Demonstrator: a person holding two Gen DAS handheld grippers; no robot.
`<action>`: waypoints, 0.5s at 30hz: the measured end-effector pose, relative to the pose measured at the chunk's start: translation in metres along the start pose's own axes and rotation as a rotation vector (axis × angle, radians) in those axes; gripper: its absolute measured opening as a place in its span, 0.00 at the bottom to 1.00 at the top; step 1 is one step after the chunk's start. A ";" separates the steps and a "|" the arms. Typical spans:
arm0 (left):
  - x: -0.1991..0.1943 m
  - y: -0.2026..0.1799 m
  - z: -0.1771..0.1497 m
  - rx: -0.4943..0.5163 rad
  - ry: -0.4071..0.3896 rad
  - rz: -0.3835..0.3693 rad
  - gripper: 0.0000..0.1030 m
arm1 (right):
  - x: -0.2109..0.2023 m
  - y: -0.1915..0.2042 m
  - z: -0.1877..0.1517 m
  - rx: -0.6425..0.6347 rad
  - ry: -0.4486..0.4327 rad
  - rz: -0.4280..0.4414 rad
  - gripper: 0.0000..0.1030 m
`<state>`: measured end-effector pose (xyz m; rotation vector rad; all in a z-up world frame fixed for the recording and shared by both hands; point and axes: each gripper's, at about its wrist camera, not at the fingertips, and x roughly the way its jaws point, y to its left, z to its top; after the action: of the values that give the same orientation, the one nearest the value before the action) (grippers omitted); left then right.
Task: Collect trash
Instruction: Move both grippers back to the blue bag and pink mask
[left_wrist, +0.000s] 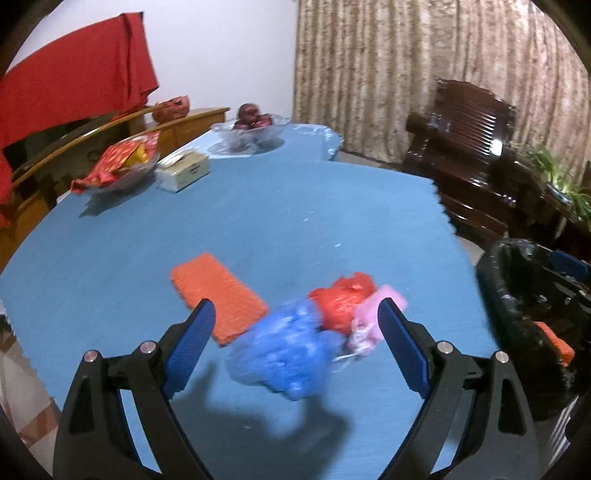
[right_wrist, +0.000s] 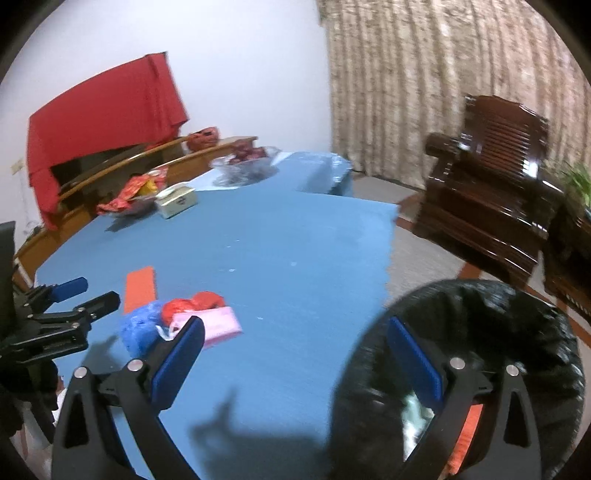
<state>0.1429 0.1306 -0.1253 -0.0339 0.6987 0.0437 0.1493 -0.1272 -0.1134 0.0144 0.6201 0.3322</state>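
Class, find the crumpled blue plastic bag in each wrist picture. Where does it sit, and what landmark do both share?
Left wrist: blue bag low centre, between the open claw's fingers.
Right wrist: blue bag lower left.
Shared landmark: orange pad, just beyond it on the table.

We see our right gripper (right_wrist: 295, 341) spread wide and empty, between crumpled bags (right_wrist: 173, 321) and black-lined bin (right_wrist: 498, 314)

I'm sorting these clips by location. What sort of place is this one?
Most likely a home living or dining room. A table under a blue cloth holds a glass fruit bowl and a tissue box; a dark carved wooden armchair stands before a floor-length curtain.
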 end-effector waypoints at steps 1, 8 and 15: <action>0.003 0.005 -0.001 -0.007 0.008 0.006 0.83 | 0.005 0.005 0.000 -0.006 0.004 0.008 0.94; 0.023 0.022 -0.013 -0.026 0.058 0.017 0.82 | 0.034 0.033 -0.004 -0.047 0.042 0.052 0.94; 0.039 0.027 -0.023 -0.031 0.096 0.009 0.82 | 0.051 0.041 -0.011 -0.055 0.083 0.059 0.93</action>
<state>0.1567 0.1578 -0.1688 -0.0625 0.7944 0.0621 0.1697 -0.0740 -0.1466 -0.0342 0.6934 0.4081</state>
